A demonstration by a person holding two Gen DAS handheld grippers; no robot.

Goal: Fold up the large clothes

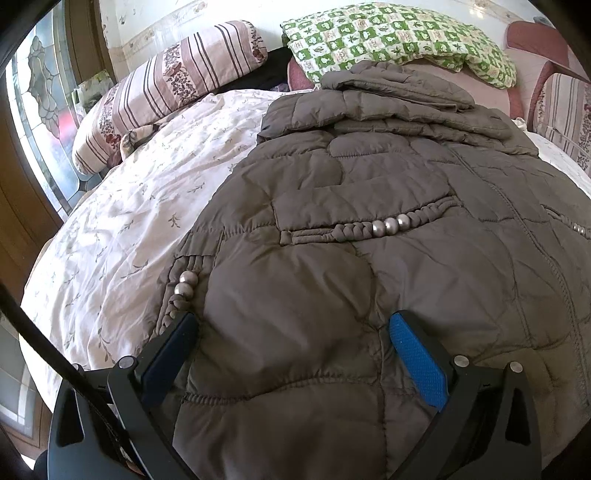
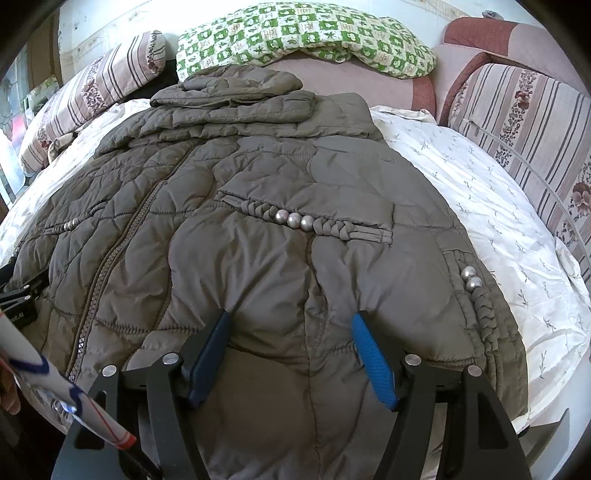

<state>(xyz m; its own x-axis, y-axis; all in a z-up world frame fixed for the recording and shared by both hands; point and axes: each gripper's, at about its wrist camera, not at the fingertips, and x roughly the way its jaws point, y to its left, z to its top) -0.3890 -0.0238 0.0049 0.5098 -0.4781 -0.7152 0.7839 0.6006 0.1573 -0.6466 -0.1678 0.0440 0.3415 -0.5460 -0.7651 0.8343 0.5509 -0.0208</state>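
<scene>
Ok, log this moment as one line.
jacket: flat on bed | left claw: open over hem | right claw: opening, fabric between

Right wrist view: grey-brown quilted coat [image 2: 258, 229] spread front-up on bed w/ white floral sheet [image 2: 480, 206], hood toward green-check pillow [image 2: 303, 33]. Right gripper [image 2: 291, 325] jaws apart, straddling a puffed hem fold, pads pressing fabric either side. Striped cushion [image 2: 524, 122] at right.

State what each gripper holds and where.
Left gripper and right gripper straddle the near hem of the grey-brown quilted jacket; firm grip cannot be told.
</scene>
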